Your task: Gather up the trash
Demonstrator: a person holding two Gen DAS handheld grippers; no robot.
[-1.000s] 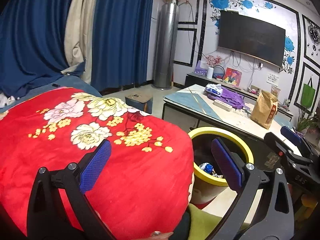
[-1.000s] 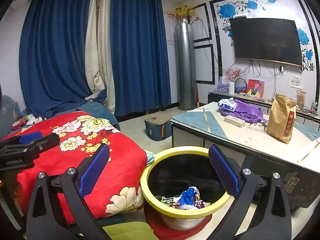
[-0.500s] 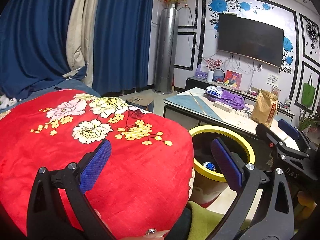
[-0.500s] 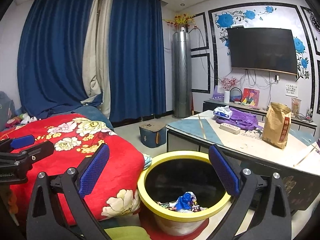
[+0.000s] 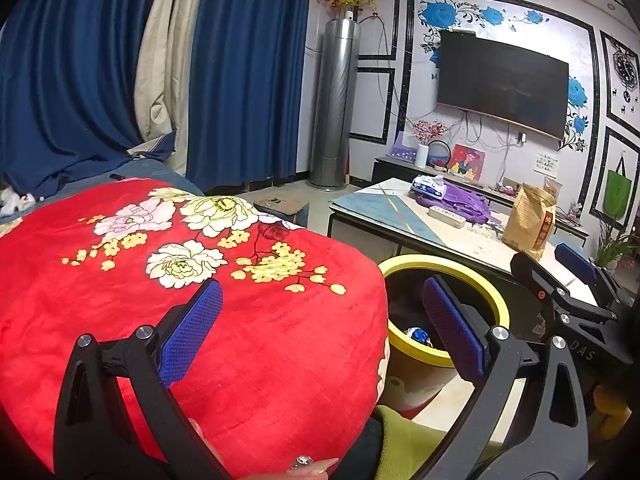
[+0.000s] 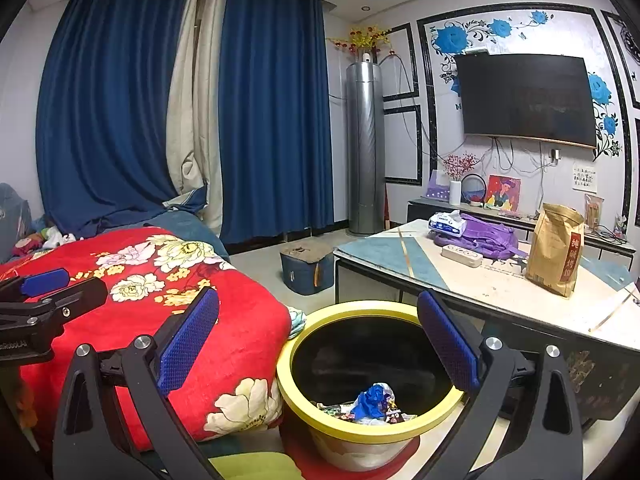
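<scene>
A yellow-rimmed trash bin (image 6: pixel 304 400) stands on the floor between the bed and the table, with crumpled wrappers (image 6: pixel 370 402) at its bottom. It also shows in the left wrist view (image 5: pixel 500 308). My right gripper (image 6: pixel 318 344) is open and empty, above and in front of the bin. My left gripper (image 5: pixel 320 328) is open and empty over the red flowered blanket (image 5: pixel 180 280). The right gripper shows at the right edge of the left wrist view (image 5: pixel 568 280), and the left gripper at the left edge of the right wrist view (image 6: pixel 44 300).
A low table (image 6: pixel 500 292) behind the bin holds a brown paper bag (image 6: pixel 556 252), a purple bag (image 6: pixel 480 236), a tissue pack (image 6: pixel 446 222) and a power strip (image 6: pixel 462 256). A blue stool (image 6: pixel 306 266) stands on the floor. A TV (image 6: pixel 524 100) hangs on the wall.
Both grippers have risen and tilted up slightly, so the bin sits lower in both views. Both stay open and empty.
</scene>
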